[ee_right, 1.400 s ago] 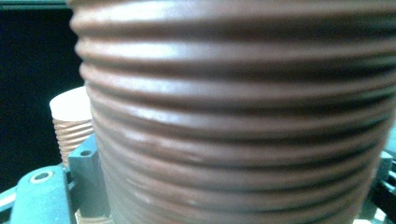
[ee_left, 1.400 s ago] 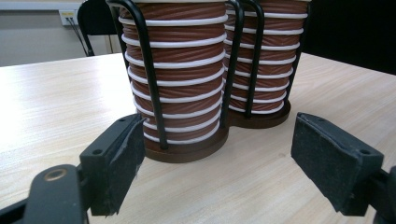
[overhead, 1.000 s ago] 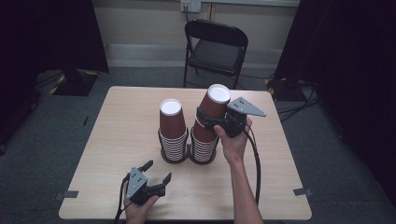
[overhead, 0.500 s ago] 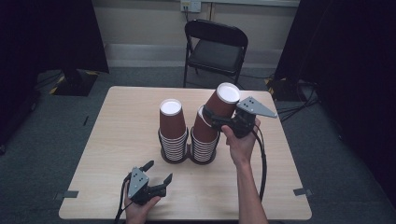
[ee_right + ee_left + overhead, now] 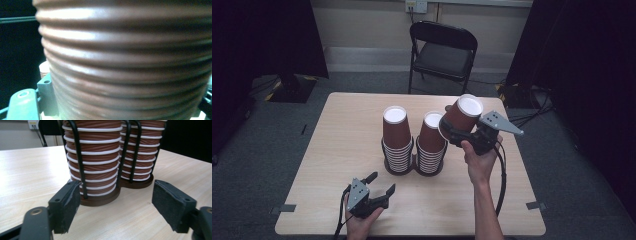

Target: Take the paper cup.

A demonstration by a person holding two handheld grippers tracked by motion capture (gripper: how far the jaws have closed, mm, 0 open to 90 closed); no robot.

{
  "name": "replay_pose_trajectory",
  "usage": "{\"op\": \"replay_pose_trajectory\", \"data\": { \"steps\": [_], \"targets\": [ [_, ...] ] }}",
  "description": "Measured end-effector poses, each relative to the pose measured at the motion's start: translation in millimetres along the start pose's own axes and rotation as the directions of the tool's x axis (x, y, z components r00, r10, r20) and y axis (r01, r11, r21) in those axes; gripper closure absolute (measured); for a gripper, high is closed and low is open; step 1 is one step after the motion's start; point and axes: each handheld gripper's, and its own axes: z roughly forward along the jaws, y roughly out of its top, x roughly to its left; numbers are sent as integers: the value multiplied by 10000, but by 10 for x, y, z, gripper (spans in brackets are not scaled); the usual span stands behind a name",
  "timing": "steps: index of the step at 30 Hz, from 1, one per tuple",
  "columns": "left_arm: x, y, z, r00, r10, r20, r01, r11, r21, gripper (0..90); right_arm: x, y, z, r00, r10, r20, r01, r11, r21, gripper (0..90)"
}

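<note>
Brown cup being pinched and held tilted by the right gripper at centre right, beside two cup stacks mid-table, left gripper being held spread wide at the bottom

Two stacks of brown cups: left stack, right stack. One loose cup held apart from them. Cups per stack too many to count exactly. One table. One chair. Two grippers: left, right.
</note>
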Motion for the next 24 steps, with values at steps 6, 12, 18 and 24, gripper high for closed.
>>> {"op": "replay_pose_trajectory", "data": {
  "steps": [6, 12, 18, 24],
  "targets": [
    [20, -2, -7, 9993, -330, 188, 331, 9995, -16, 206, -34, -56, -137, 9997, 186, 141, -186, 9998, -10, 135],
    [24, 10, -5, 9980, -518, 373, 521, 9986, -67, 203, -42, -131, -291, 9989, 349, 309, -346, 9994, -91, 137],
    [-1, 44, -8, 9964, -520, 664, 537, 9983, -239, 207, -36, -254, -400, 9977, 560, 388, -560, 9984, 0, 140],
    [-14, 75, 8, 9924, -611, 1068, 658, 9970, -407, 201, 14, -455, -453, 9958, 698, 585, -715, 9971, 267, 142]
  ]
}}
